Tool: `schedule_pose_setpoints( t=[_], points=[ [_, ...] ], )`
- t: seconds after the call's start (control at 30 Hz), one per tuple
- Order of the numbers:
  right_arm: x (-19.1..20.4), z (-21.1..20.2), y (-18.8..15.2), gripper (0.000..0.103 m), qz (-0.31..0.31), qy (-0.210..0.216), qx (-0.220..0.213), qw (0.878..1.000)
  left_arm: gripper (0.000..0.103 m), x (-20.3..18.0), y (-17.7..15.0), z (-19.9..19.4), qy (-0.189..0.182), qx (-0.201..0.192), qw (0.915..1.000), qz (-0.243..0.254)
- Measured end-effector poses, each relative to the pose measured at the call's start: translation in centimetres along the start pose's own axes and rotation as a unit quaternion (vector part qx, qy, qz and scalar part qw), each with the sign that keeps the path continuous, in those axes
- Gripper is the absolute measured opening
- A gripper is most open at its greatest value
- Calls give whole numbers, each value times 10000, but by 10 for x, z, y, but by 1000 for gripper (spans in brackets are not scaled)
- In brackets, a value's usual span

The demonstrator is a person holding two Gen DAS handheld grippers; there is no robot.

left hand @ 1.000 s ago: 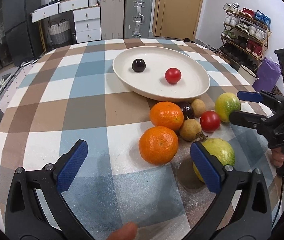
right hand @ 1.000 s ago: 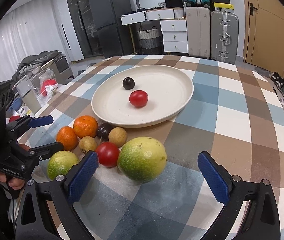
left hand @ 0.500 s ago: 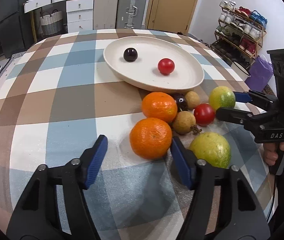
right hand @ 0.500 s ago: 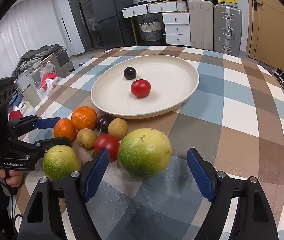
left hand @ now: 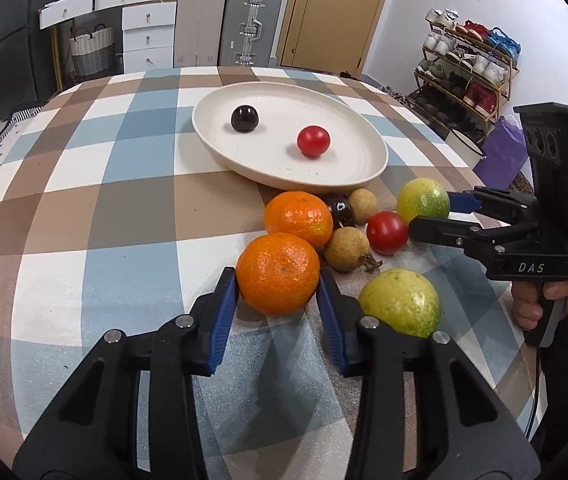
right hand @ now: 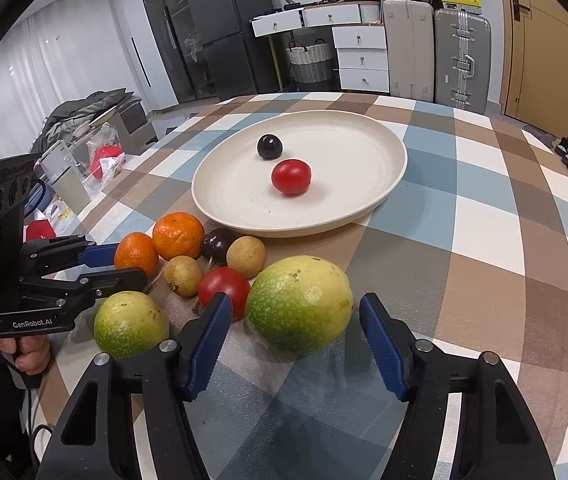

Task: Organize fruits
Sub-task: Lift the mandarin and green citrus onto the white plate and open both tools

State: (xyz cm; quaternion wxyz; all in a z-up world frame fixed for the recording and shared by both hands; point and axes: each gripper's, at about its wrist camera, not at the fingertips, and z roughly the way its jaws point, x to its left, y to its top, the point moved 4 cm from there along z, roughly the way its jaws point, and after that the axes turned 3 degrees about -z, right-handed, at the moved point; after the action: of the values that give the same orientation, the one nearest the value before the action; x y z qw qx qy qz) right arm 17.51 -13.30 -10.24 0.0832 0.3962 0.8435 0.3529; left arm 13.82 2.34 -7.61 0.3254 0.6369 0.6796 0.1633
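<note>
The left gripper (left hand: 278, 294), just narrowed, is pressed by both blue pads against the nearer dimpled orange mandarin (left hand: 278, 273) on the checked surface (left hand: 84, 240). The right gripper (right hand: 291, 334), also just closing, is kept slightly apart around the larger speckled green-yellow round fruit (right hand: 299, 304). Two mandarins and two green fruits are counted; one red tomato (left hand: 313, 141) and one dark plum (left hand: 244, 118) are seen on the cream plate (left hand: 363, 168).

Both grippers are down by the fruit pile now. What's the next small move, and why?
Probably finish closing. The left gripper has been closing and its blue pads touch the nearer orange mandarin; the right gripper, also closing, still shows gaps beside the large green-yellow fruit. Then lift toward the cream plate.
</note>
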Motion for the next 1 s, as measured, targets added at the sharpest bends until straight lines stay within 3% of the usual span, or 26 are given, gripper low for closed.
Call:
schedule_pose_setpoints(
  t=[0.23,0.53,1.0],
  points=[
    [3,-2,0,53,-144,-31,-97,9998,37,5,3,-5,62,-122,9999,-89],
    [-3,-20,9,53,24,39,-574,9983,37,3,14,-22,112,-539,9985,-79],
    [-3,-44,32,53,156,-76,-1087,9939,37,-5,55,-36,275,-1039,9942,44]
  ],
)
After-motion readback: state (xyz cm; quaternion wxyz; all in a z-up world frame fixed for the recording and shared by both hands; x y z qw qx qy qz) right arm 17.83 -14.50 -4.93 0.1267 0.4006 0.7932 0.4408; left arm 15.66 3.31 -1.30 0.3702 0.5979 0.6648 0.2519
